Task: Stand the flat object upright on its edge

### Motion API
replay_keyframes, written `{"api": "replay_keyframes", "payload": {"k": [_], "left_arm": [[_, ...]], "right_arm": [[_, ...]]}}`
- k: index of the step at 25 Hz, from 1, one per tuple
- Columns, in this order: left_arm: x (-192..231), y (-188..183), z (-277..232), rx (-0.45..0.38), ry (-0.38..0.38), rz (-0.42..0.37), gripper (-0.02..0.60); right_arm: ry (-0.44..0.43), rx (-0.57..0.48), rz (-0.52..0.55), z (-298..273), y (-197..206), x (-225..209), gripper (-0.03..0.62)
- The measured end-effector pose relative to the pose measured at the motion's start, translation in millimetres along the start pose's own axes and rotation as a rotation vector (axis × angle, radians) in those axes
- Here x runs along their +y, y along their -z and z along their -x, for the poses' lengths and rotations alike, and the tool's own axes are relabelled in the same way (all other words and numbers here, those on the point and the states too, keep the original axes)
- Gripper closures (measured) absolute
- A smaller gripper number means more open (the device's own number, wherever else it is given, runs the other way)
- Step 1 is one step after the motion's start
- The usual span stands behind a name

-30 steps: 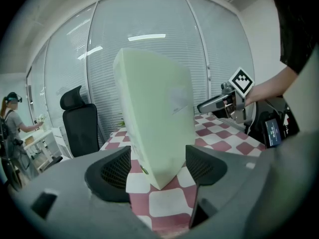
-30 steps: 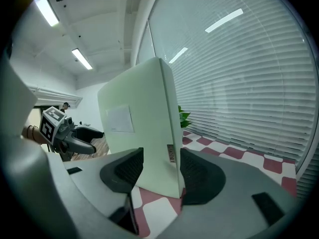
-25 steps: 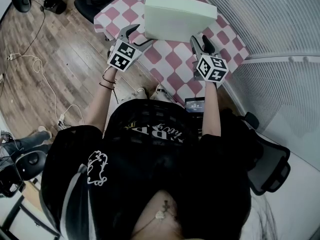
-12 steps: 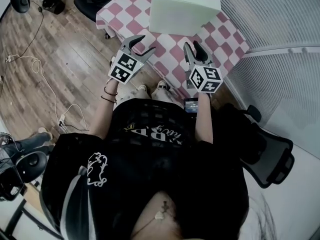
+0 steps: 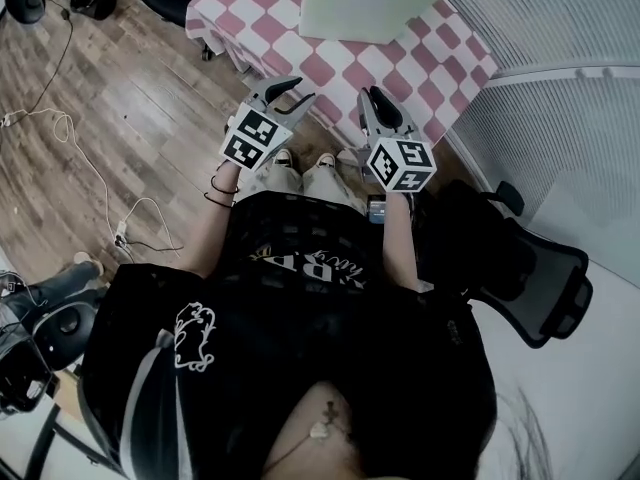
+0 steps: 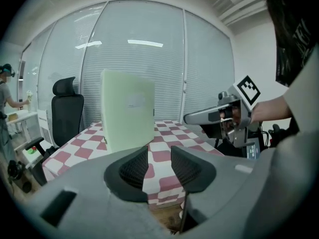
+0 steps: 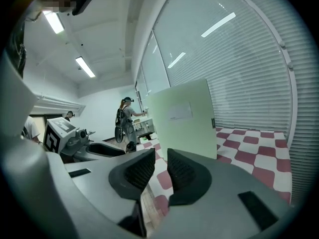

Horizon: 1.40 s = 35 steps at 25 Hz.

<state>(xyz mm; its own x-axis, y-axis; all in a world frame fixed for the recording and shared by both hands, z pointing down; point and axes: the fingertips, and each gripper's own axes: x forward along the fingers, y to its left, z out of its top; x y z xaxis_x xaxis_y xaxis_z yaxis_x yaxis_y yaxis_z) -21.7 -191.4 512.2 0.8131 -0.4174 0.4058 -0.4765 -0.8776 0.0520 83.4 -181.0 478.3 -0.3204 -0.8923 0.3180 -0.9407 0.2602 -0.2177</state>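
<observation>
1. Head view: the pale green flat board stands on the table, which wears a pink-and-white checked cloth. The board sits well in from the near edge, toward the far side, and the top of the picture cuts it off.
2. Same view: the left gripper and the right gripper hover side by side just off the table's near edge, above the person's knees and the wooden floor. Both point toward the board and are well apart from it.
3. Left gripper view: the left gripper has just been closing its jaws. They stand a narrow gap apart, with only the checked cloth showing between them, so it pinches nothing.
4. Same view: the flat board stands upright on its lower edge on the table, a little left of straight ahead, with its broad face turned this way. The right gripper reaches in from the right, roughly level, short of the board. An office chair stands beyond the table's left edge, in front of the blinds.
5. Right gripper view: the right gripper has also just been closing. Its jaws are nearly together with a slim gap between them, and nothing is gripped.
6. Same view: the flat board stands upright ahead on the table, with a faint rectangular label on its face. The left gripper shows low on the left, clear of the board. A person stands in the background.
</observation>
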Motion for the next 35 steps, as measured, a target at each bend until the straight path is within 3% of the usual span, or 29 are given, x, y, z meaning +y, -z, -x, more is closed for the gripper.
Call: {"api": "replay_keyframes", "payload": {"k": [11, 18, 26, 35], "left_arm": [[-47.1, -6.2, 14.1, -0.053, -0.021, 0.033, 0.482], [-118.8, -11.3, 31.0, -0.103, -0.029, 0.089, 0.486], [-218.4, 10.1, 70.3, -0.082, -0.042, 0.103, 0.486], [-270.5, 36.3, 106.6, -0.051, -0.09, 0.092, 0.486]], "right_arm": [[-0.013, 0.011, 0.044, 57.9, 12.1, 13.4, 0.534], [-0.039, 0.032, 0.056, 131.3, 42.4, 21.0, 0.539], [-0.102, 0.026, 0.047, 207.5, 80.9, 48.5, 0.542], [-0.164, 0.002, 0.075, 254.0, 99.2, 81.5, 0.545]]}}
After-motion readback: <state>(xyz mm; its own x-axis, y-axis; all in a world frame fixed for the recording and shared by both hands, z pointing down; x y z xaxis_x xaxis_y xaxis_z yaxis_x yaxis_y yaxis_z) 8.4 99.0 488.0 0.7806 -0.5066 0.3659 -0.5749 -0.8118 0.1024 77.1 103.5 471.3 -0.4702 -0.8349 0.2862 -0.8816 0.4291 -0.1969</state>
